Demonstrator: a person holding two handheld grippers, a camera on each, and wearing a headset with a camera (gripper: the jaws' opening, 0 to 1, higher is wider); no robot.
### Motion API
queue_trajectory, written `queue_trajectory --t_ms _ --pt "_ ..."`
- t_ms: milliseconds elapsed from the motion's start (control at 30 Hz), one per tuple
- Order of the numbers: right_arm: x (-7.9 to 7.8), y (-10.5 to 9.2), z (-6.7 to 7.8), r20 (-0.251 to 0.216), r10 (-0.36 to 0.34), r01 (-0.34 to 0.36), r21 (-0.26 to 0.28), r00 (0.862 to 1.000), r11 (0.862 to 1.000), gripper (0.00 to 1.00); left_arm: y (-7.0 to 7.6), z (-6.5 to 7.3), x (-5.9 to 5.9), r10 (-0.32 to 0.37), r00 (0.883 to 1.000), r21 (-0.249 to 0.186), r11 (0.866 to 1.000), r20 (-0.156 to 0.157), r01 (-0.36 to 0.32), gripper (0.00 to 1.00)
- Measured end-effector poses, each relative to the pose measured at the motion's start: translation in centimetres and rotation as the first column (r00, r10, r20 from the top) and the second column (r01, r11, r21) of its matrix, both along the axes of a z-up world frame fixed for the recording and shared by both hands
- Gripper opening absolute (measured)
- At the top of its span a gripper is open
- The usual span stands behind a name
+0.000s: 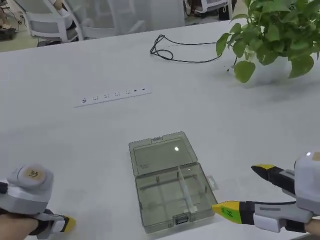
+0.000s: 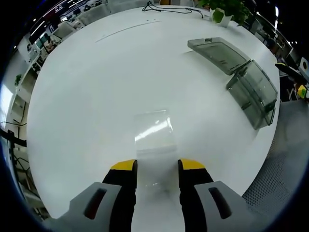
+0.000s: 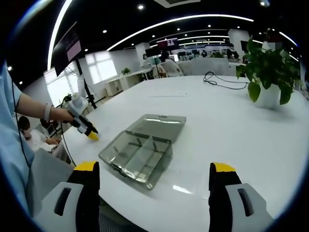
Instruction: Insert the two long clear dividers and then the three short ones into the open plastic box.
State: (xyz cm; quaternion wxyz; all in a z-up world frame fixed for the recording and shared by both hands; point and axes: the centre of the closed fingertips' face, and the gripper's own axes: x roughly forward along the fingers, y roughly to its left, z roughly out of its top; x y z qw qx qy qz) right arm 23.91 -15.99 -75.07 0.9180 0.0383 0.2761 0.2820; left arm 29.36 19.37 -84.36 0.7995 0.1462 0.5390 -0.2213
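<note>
On the table (image 1: 60, 70), open box (image 1: 141, 197) holds dividers (image 1: 185, 192); right gripper (image 1: 236, 187) gapes wide, left gripper (image 2: 157, 165) flanks a clear sheet (image 2: 153, 128), grip unclear.

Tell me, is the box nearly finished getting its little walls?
Not yet. Done: the box lies open, with at least one long divider standing inside. In hand: the left gripper seems to pinch a clear divider, while the right gripper is open. Left: another clear piece waits on the table beside the box, and the box looks mostly undivided.

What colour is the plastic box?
Smoky grey-green, see-through box; shows best in the head view.
</note>
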Motion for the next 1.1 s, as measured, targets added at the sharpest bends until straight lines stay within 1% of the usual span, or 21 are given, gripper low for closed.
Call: queue_trajectory --t_ms 67,200,233,267,300,367,400,500,667,867,967,1100 --pt "0.0 0.2 0.0 -0.002 0.003 -0.003 0.005 1.0 1.0 0.94 0.0 0.0 0.0 0.005 1.0 -0.003 1.0 0.006 -0.005 0.32" --pt "0.1 0.5 -0.1 -0.006 0.012 -0.012 -0.003 1.0 1.0 0.93 0.0 0.2 -0.1 0.013 1.0 -0.013 1.0 0.019 -0.013 0.32" --pt "0.1 0.6 0.0 -0.004 0.015 -0.015 -0.003 1.0 1.0 0.93 0.1 0.2 0.1 0.018 1.0 -0.021 1.0 0.025 -0.018 0.31" --pt "0.1 0.6 0.0 -0.005 0.016 -0.016 -0.003 1.0 1.0 0.93 0.1 0.4 0.4 0.031 0.999 -0.035 0.999 0.038 -0.029 0.3" --pt "0.1 0.6 0.0 -0.005 0.016 -0.016 -0.003 1.0 1.0 0.93 0.1 0.4 0.3 0.03 0.999 -0.031 0.999 0.03 -0.029 0.3" --pt "0.1 0.8 0.0 -0.009 0.019 -0.019 -0.002 1.0 1.0 0.92 0.2 0.3 0.1 0.024 0.999 -0.026 0.999 0.026 -0.023 0.3" --pt "0.2 0.8 0.0 -0.008 0.021 -0.021 -0.007 1.0 1.0 0.92 0.3 0.4 0.2 0.036 0.999 -0.033 0.999 0.029 -0.035 0.3" --pt "0.2 0.9 0.1 -0.007 0.018 -0.018 -0.001 1.0 1.0 0.92 0.2 0.1 0.3 0.037 0.999 -0.037 0.999 0.034 -0.035 0.3" --pt "0.3 1.1 0.0 -0.01 0.023 -0.023 -0.005 1.0 1.0 0.91 0.3 0.1 0.5 0.046 0.998 -0.05 0.998 0.037 -0.044 0.3" --pt "0.3 1.4 -0.1 -0.016 0.027 -0.027 -0.002 1.0 1.0 0.91 0.1 0.6 0.4 0.068 0.996 -0.076 0.995 0.05 -0.064 0.3" --pt "0.3 1.7 -0.1 -0.018 0.033 -0.033 -0.002 0.999 0.999 0.91 0.0 1.0 0.4 0.075 0.995 -0.094 0.993 0.067 -0.069 0.3" --pt "0.4 2.1 -0.1 -0.022 0.039 -0.039 -0.001 0.999 0.999 0.9 -0.7 1.9 0.6 0.08 0.992 -0.131 0.989 0.097 -0.067 0.3"
